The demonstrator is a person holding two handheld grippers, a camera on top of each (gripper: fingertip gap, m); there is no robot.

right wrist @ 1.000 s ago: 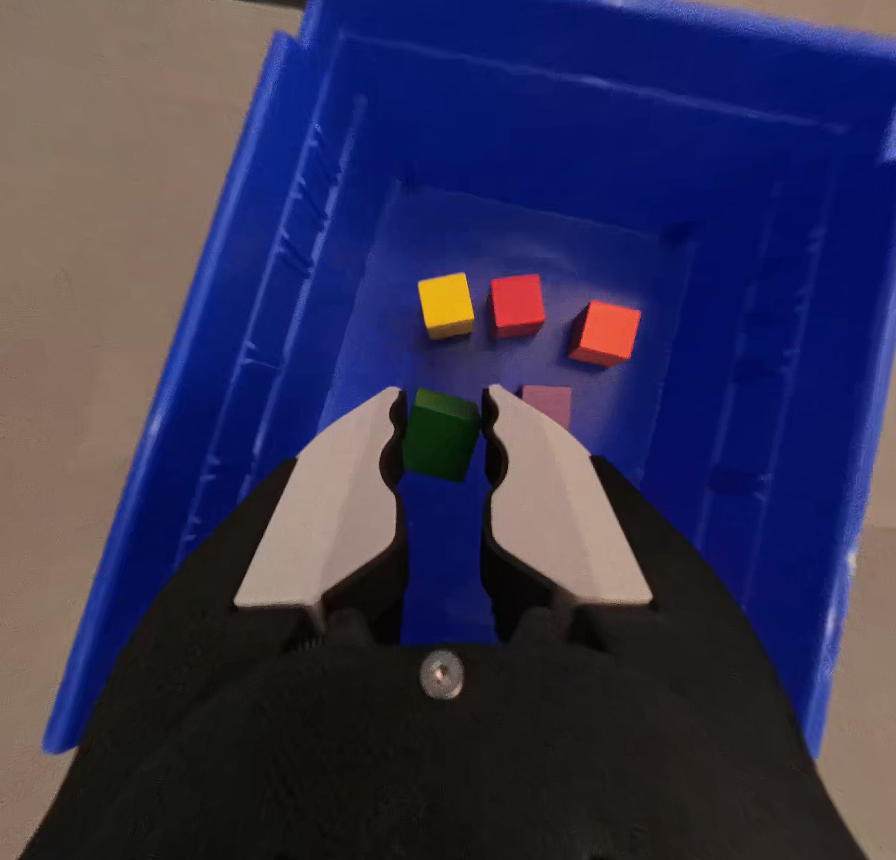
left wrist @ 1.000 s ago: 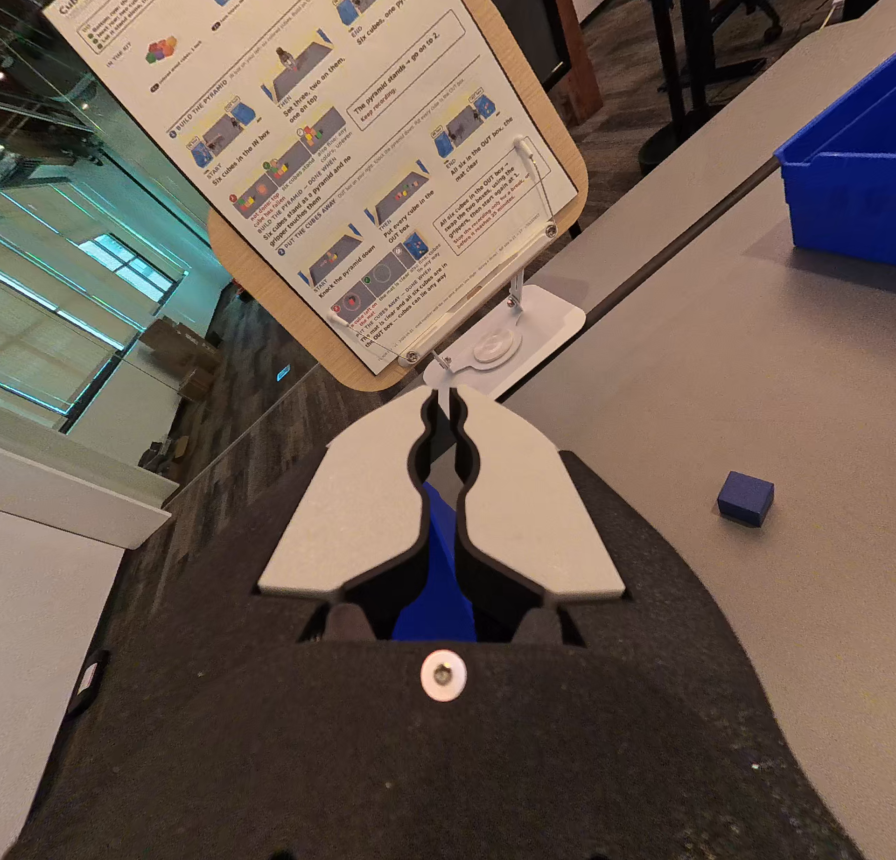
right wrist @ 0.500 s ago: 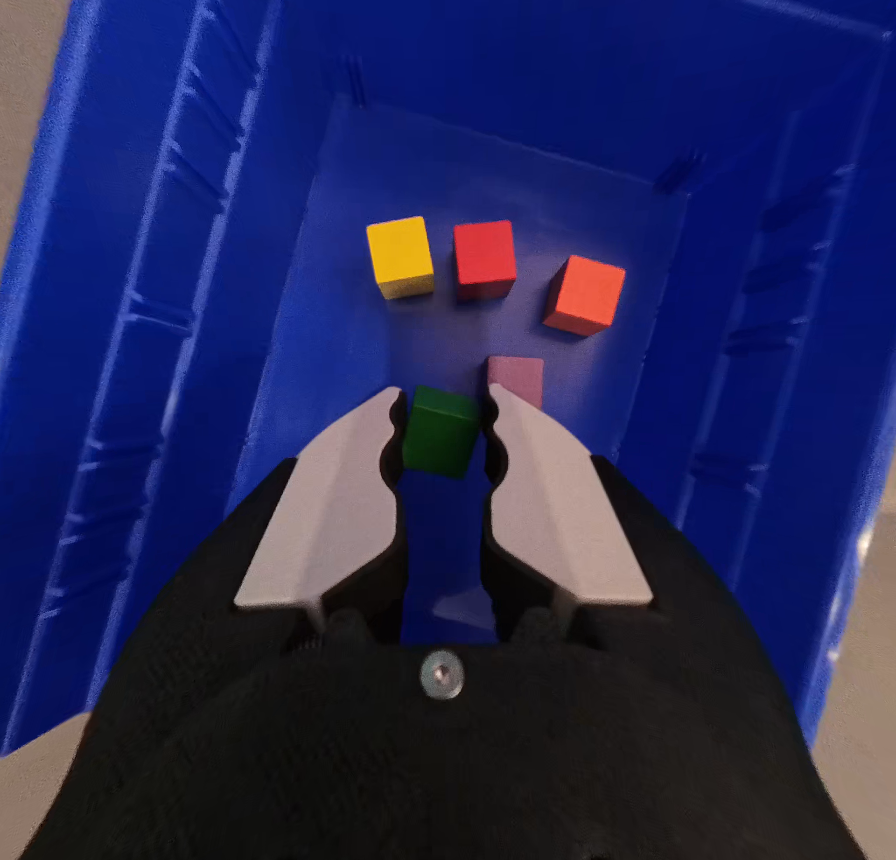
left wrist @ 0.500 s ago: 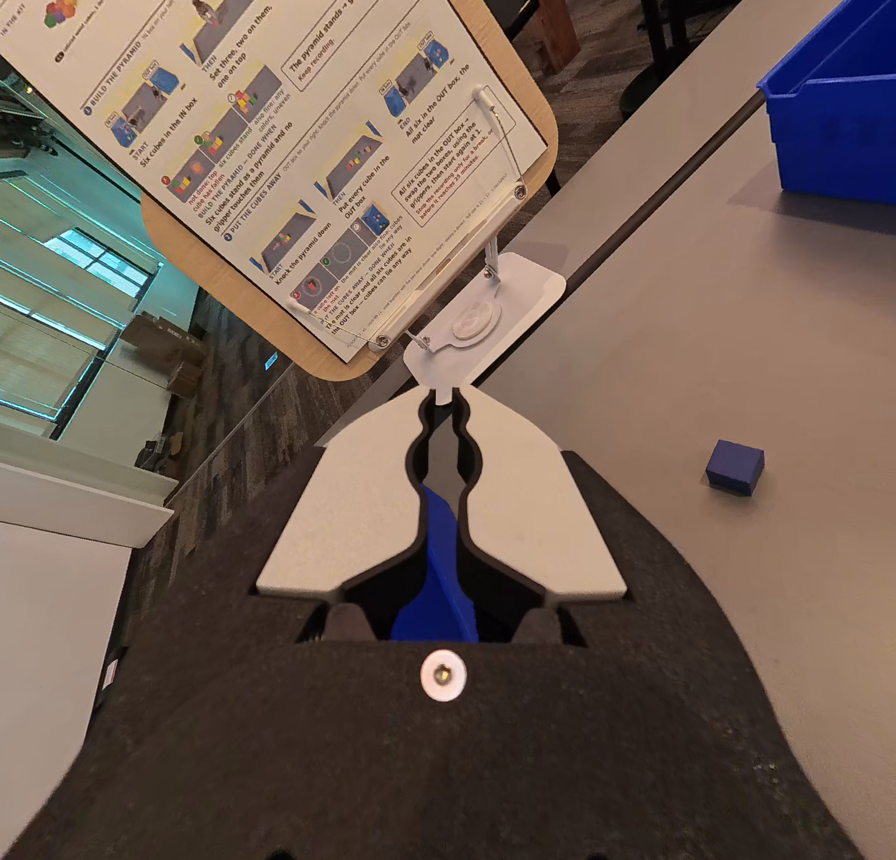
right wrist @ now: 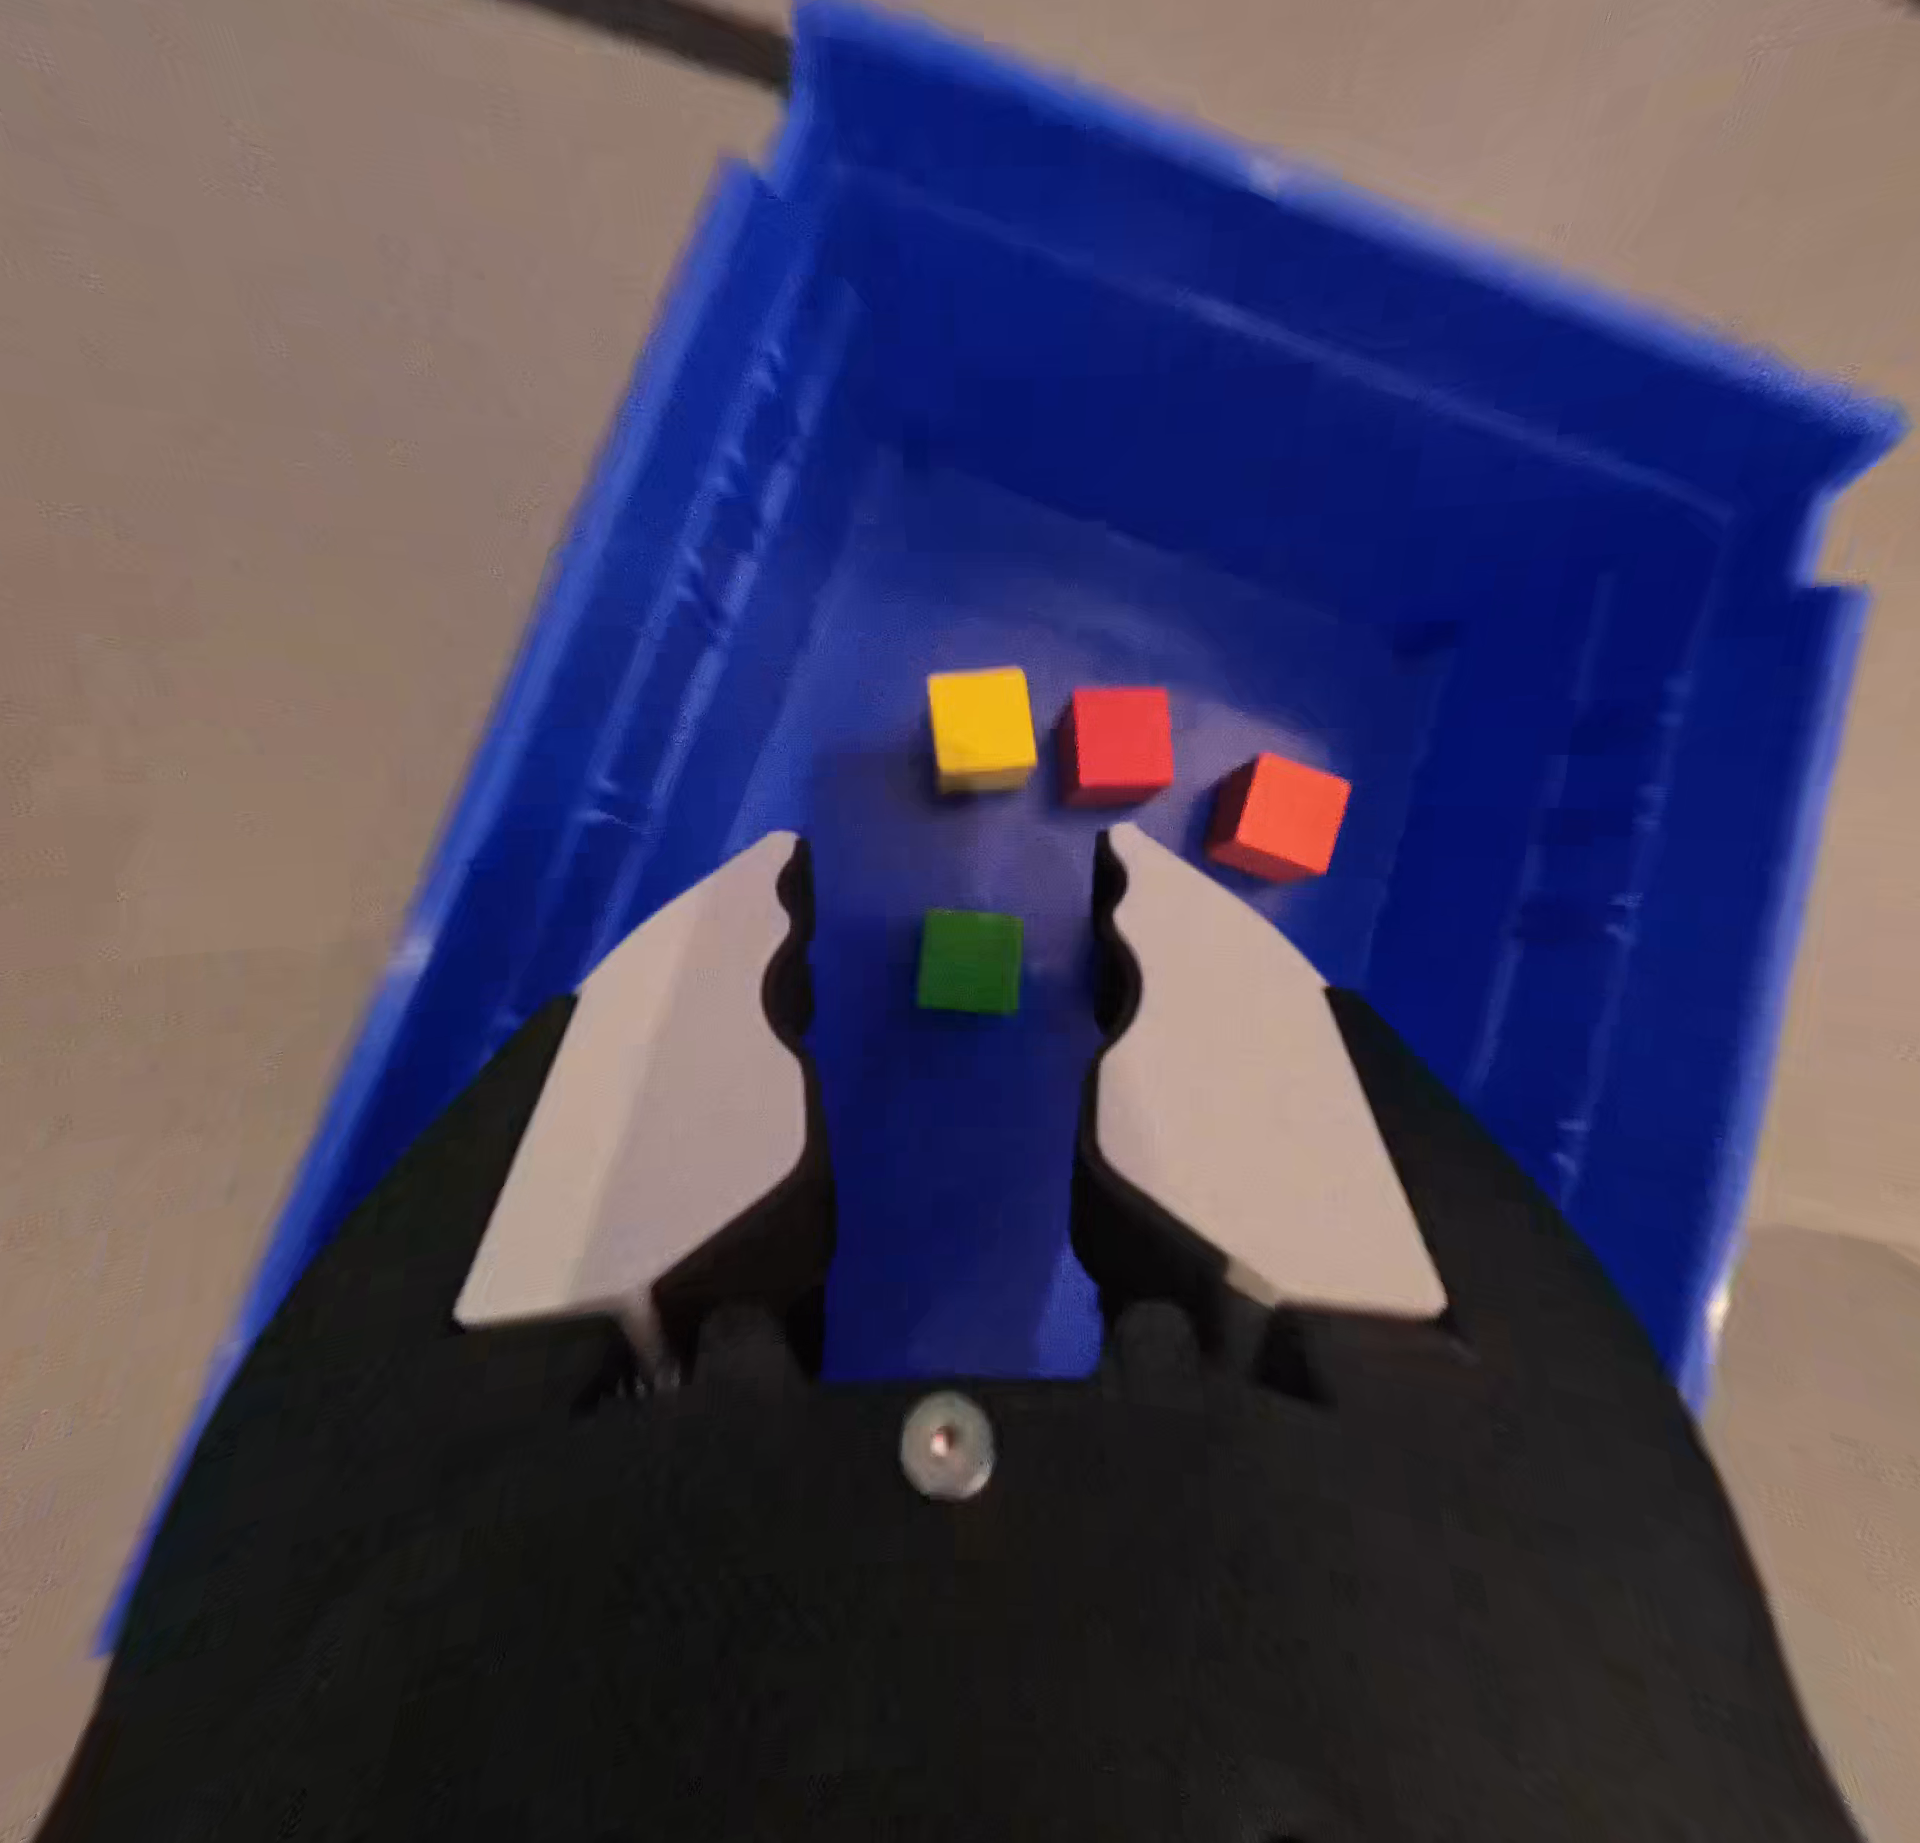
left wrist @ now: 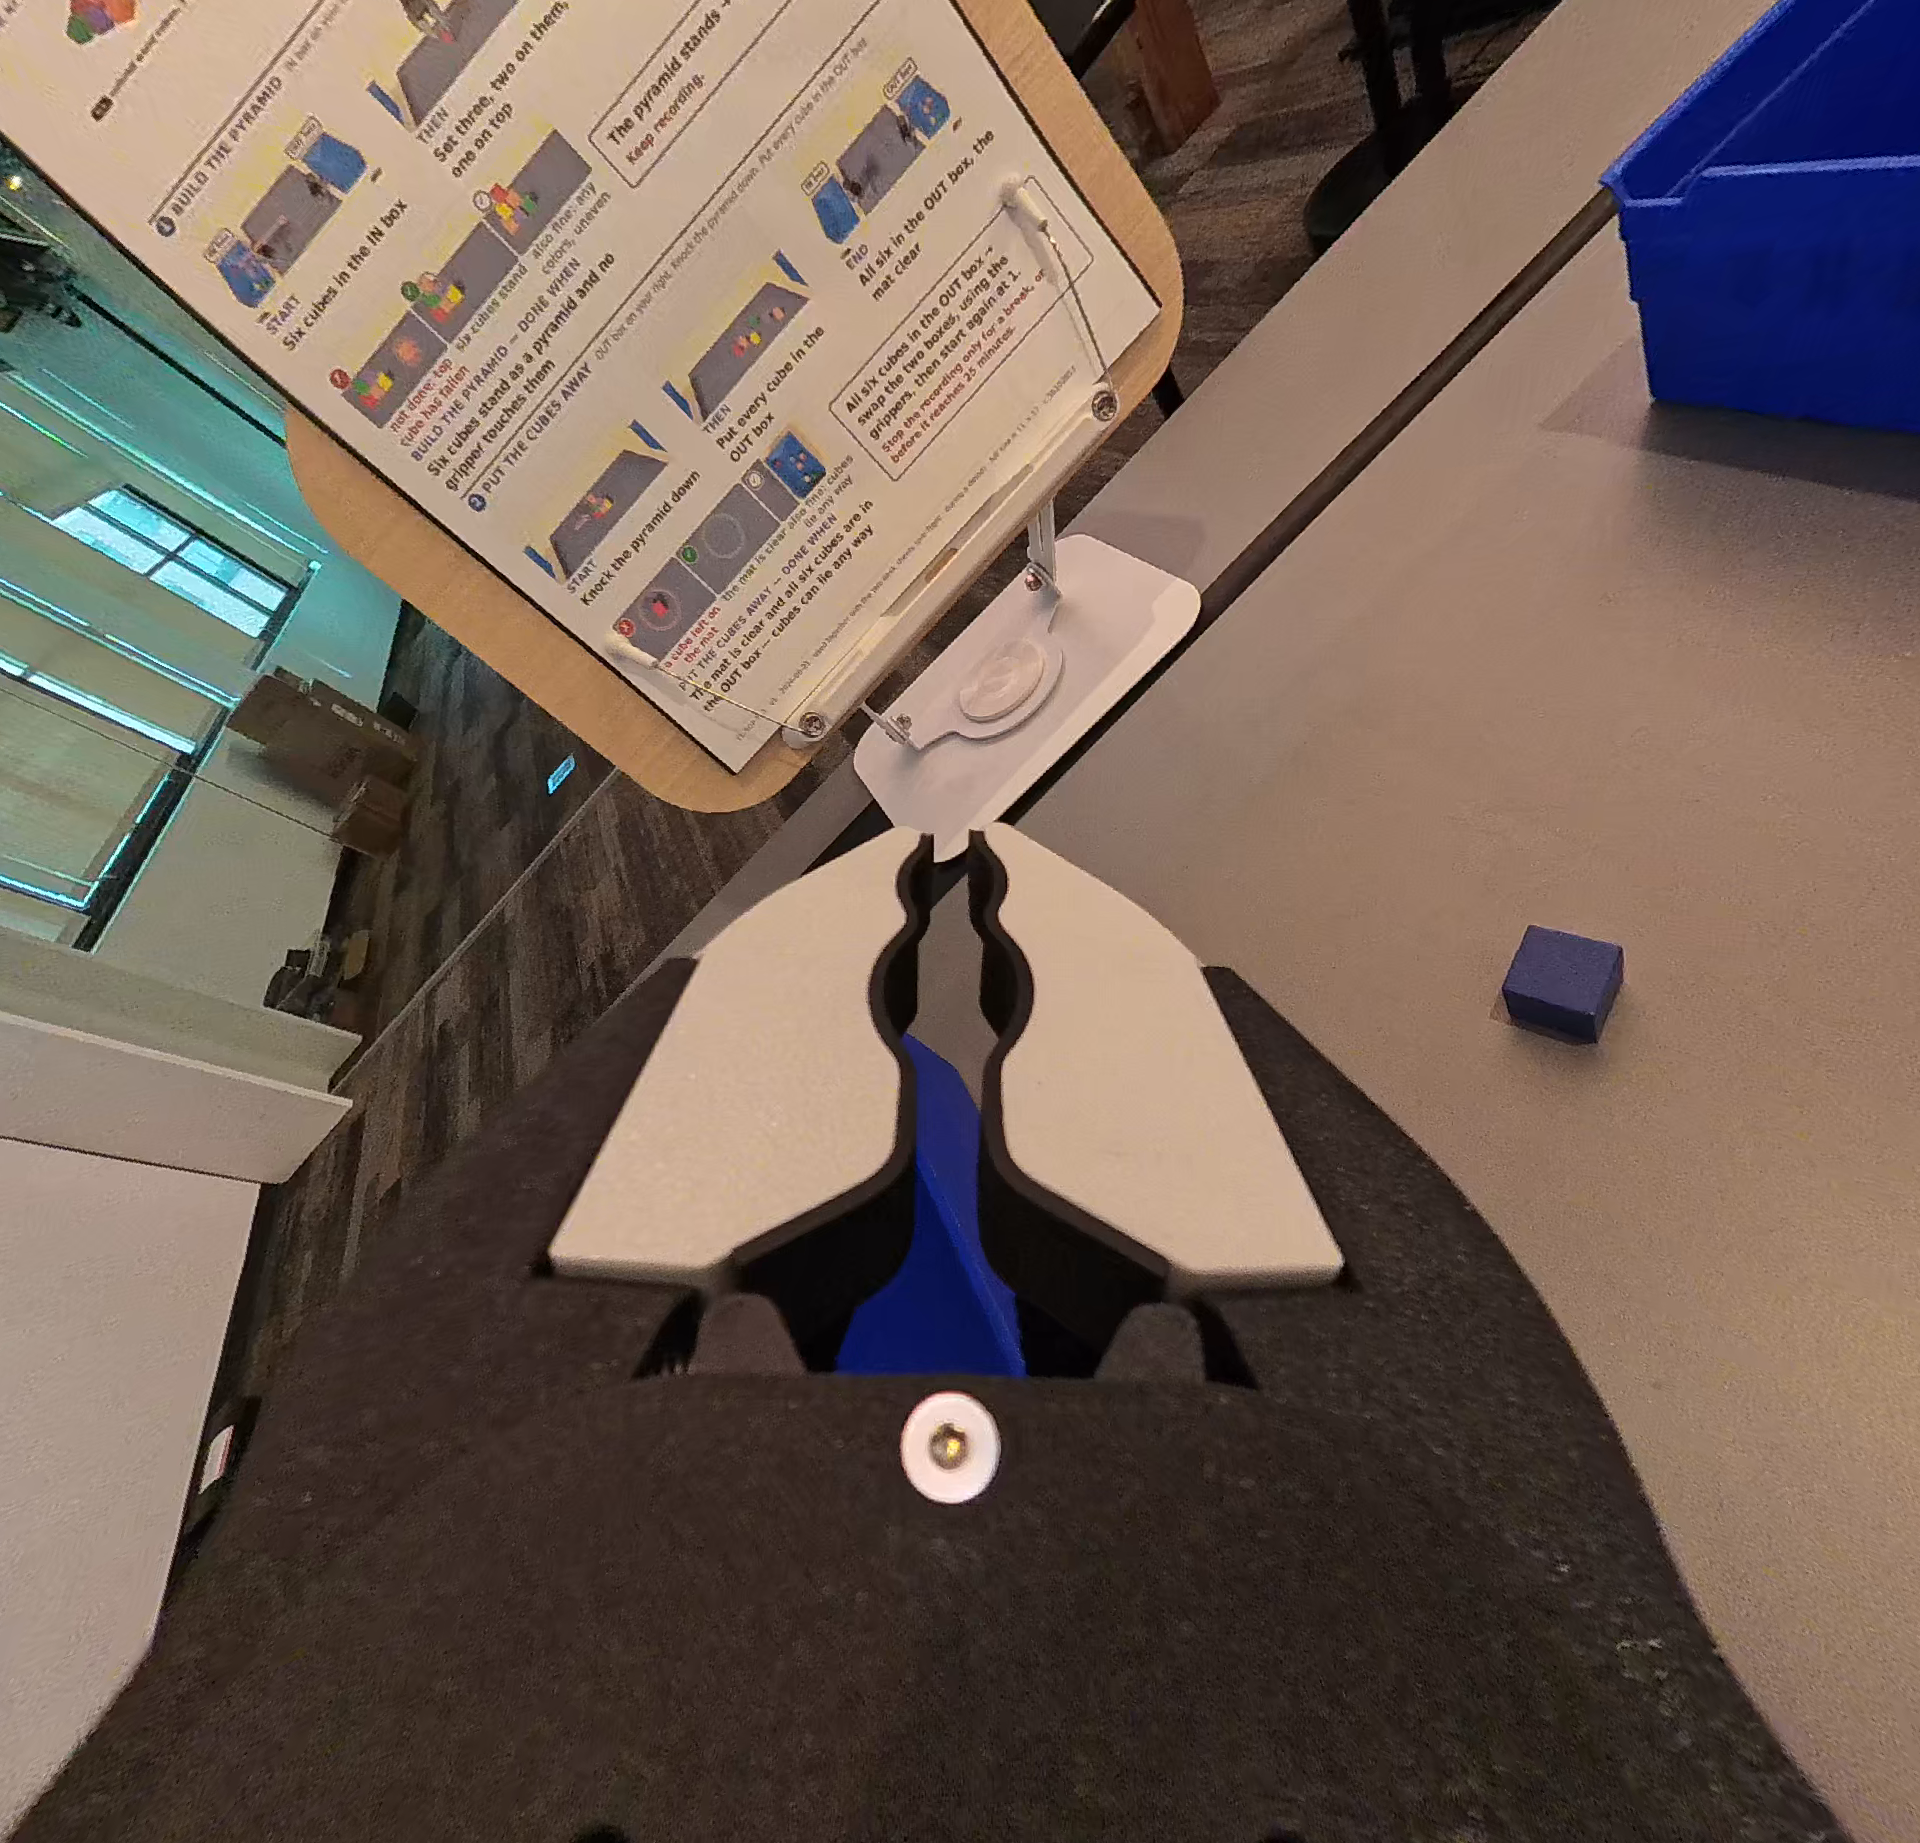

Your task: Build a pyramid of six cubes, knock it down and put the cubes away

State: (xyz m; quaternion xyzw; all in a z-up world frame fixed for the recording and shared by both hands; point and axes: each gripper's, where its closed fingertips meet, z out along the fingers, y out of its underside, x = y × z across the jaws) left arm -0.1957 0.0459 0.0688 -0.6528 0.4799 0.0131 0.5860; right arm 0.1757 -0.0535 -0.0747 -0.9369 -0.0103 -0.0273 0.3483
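One blue cube sits alone on the table and could get forgotten. The right gripper is wide open and empty over the bin; the left gripper is nearly shut, holding nothing.

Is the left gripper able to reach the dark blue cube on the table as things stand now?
Probably yes. The dark blue cube lies alone on bare grey table, to the right of the left gripper, with nothing between. But the jaws are nearly shut and must open first.

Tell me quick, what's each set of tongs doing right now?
Left tongs: closed, holding nothing.
Right tongs: open and empty over the blue bin; green cube lies inside.
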